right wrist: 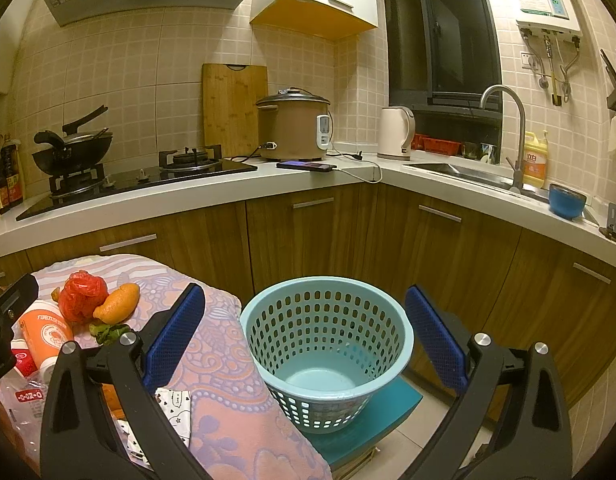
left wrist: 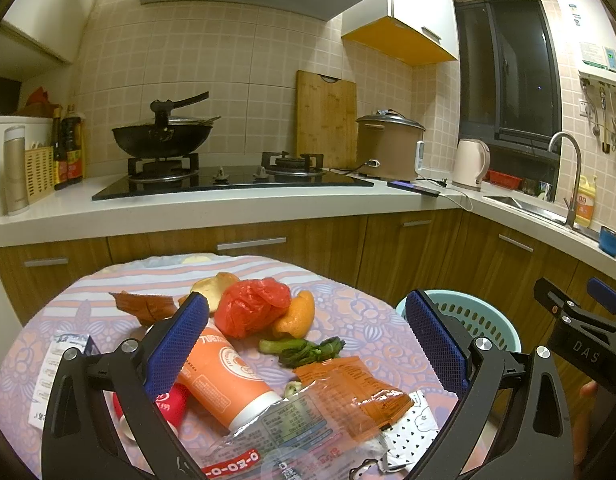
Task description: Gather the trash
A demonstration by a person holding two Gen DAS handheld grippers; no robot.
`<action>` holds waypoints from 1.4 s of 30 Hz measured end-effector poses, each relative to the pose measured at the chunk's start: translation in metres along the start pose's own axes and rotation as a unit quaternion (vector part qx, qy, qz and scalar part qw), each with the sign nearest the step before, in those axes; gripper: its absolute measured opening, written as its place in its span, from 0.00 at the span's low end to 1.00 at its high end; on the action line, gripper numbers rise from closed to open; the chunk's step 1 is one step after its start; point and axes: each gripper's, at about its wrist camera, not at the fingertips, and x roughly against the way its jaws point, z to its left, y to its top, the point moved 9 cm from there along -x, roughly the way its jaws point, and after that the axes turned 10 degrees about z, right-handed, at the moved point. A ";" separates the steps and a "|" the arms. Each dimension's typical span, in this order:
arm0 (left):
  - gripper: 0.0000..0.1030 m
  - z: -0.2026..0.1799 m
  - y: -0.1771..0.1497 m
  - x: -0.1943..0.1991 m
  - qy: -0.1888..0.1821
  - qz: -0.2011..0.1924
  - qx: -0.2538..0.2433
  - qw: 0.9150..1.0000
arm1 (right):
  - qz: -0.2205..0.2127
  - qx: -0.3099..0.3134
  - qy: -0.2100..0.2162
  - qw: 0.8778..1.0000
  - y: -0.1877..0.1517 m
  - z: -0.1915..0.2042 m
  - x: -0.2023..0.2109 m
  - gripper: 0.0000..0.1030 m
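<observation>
Trash lies on a cloth-covered table [left wrist: 360, 320]: a crumpled red plastic bag [left wrist: 253, 307], orange peel [left wrist: 297, 314], a green vegetable scrap [left wrist: 304, 350], an orange tube [left wrist: 222, 376], a clear and orange wrapper [left wrist: 324, 408], a brown leaf [left wrist: 142, 305]. My left gripper [left wrist: 308, 340] hangs open above this pile, holding nothing. A light blue perforated basket [right wrist: 328, 344] stands empty to the right of the table on a teal stool [right wrist: 396, 404]. My right gripper [right wrist: 306, 336] is open right over the basket, empty. The red bag [right wrist: 84, 294] and peel [right wrist: 118, 300] also show at the right wrist view's left.
A kitchen counter [left wrist: 228, 208] with a gas hob, a wok [left wrist: 162, 134], a rice cooker [left wrist: 388, 146], a kettle [left wrist: 470, 164] and a phone runs behind the table. The sink [right wrist: 460, 170] and tap are at the right. Wooden cabinet doors [right wrist: 308, 236] close off the space behind the basket.
</observation>
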 end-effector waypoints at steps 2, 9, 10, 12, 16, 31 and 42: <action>0.93 0.001 0.000 0.000 0.000 0.000 0.000 1.000 | 0.001 0.000 0.001 1.000 -0.001 0.001 0.000 0.93; 0.93 0.011 -0.006 0.007 -0.003 0.012 0.000 1.000 | 0.022 0.016 0.032 0.999 -0.019 0.019 -0.002 0.87; 0.93 0.016 -0.008 0.010 0.003 0.012 0.001 1.000 | 0.024 0.021 0.038 0.999 -0.021 0.024 -0.002 0.86; 0.93 0.024 -0.011 0.017 0.017 0.016 0.002 1.000 | 0.030 0.032 0.053 0.998 -0.028 0.035 -0.001 0.84; 0.93 0.048 -0.024 0.030 0.035 0.029 0.012 0.999 | 0.047 0.050 0.092 0.993 -0.042 0.058 -0.001 0.76; 0.92 0.108 -0.106 0.020 -0.003 0.151 0.091 0.984 | 0.145 0.120 0.160 0.969 -0.111 0.107 -0.032 0.52; 0.74 0.074 -0.116 -0.011 -0.051 0.210 0.066 0.974 | 0.184 0.124 0.163 0.961 -0.136 0.102 -0.051 0.40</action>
